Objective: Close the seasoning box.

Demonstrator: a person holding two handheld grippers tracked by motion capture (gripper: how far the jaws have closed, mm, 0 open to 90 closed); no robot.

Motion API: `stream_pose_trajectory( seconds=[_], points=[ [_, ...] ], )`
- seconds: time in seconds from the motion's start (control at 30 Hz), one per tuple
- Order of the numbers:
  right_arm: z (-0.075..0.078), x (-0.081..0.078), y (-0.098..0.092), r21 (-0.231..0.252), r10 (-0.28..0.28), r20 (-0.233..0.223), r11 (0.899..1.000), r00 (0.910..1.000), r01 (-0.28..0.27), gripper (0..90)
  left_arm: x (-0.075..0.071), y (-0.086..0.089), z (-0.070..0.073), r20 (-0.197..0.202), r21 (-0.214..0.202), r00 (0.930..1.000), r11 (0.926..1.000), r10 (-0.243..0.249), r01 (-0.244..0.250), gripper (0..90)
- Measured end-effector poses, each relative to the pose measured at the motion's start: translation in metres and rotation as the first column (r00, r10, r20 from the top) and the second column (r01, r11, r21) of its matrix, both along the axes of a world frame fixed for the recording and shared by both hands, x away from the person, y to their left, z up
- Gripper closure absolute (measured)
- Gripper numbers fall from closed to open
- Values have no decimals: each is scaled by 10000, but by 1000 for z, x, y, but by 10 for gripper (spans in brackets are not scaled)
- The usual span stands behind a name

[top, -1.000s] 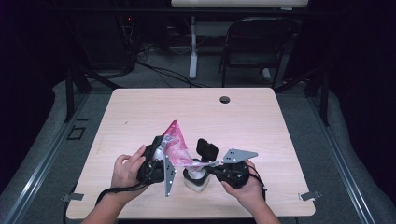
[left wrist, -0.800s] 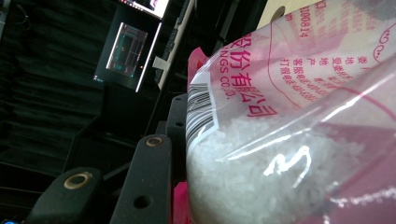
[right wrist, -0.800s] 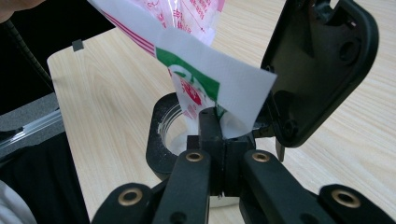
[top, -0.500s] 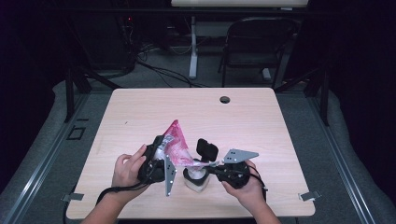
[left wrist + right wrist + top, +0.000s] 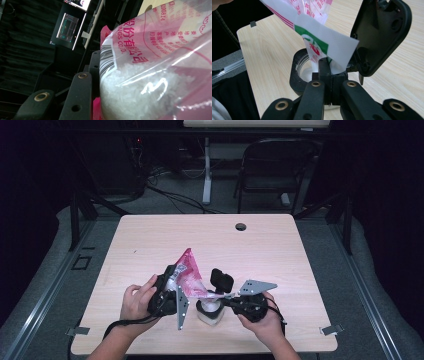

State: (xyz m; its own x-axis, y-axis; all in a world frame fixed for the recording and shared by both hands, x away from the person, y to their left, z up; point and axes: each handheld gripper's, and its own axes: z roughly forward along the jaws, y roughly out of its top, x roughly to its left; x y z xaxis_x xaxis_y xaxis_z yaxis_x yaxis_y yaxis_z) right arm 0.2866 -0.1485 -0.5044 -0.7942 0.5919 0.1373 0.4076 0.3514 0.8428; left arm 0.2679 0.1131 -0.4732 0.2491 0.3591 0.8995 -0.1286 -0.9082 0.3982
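A pink-printed clear bag [image 5: 188, 269] of white grains is tilted over a small jar [image 5: 209, 314] near the table's front edge. The jar's black flip lid [image 5: 221, 281] stands open. My left gripper [image 5: 172, 287] is shut on the bag's full body [image 5: 150, 80], and one black finger [image 5: 77, 100] presses its side. My right gripper [image 5: 226, 298] is shut on the bag's white-and-green cut corner [image 5: 324, 42], holding it over the jar's black rim [image 5: 295, 72]. The lid [image 5: 382, 35] rises just right of the jaws [image 5: 330, 75]. White grains lie inside the jar.
The light wooden table [image 5: 280, 255] has a round cable hole [image 5: 241, 226] near its far edge. A dark folding chair [image 5: 270, 170] and a desk leg with cables stand on the floor beyond it.
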Motion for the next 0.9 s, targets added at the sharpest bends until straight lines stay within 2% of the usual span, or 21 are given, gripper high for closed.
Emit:
stream_pose_trajectory(
  seconds=[0.53,0.73,0.9],
  points=[
    [0,0,0,-34,13,-13,10000,10000,-13,900,0,-1,1,72,-32,10000,10000,-14,14,701],
    [0,0,-1,13,2,-19,10000,10000,-2,900,-1,-1,3,39,117,10000,9999,23,-24,701],
    [0,0,-1,-11,17,-17,10000,10000,-17,900,-1,-1,3,59,37,10000,10000,-17,17,701]
  ],
)
